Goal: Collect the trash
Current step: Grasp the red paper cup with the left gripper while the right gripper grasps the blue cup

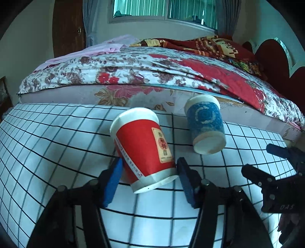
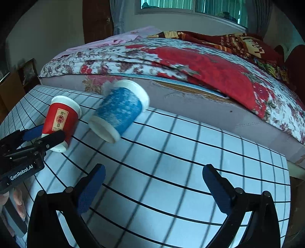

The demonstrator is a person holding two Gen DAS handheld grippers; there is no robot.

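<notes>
A red paper cup [image 1: 144,150] lies on its side on the white checked tablecloth [image 1: 47,137]. My left gripper [image 1: 150,171] has its blue pads either side of the cup's base, close to or touching its walls. A blue paper cup [image 1: 206,124] lies on its side just beyond, to the right. In the right wrist view the red cup [image 2: 61,122] sits in the left gripper [image 2: 41,136], and the blue cup [image 2: 122,110] lies beside it. My right gripper [image 2: 152,183] is open and empty above the cloth, nearer than the blue cup. It also shows in the left wrist view [image 1: 266,160].
A bed [image 1: 152,76] with a floral quilt runs along the table's far edge. A red blanket [image 1: 219,45] lies on it. A window [image 1: 164,9] and a brown door [image 1: 68,24] are behind. The table's right edge [image 2: 287,171] is close.
</notes>
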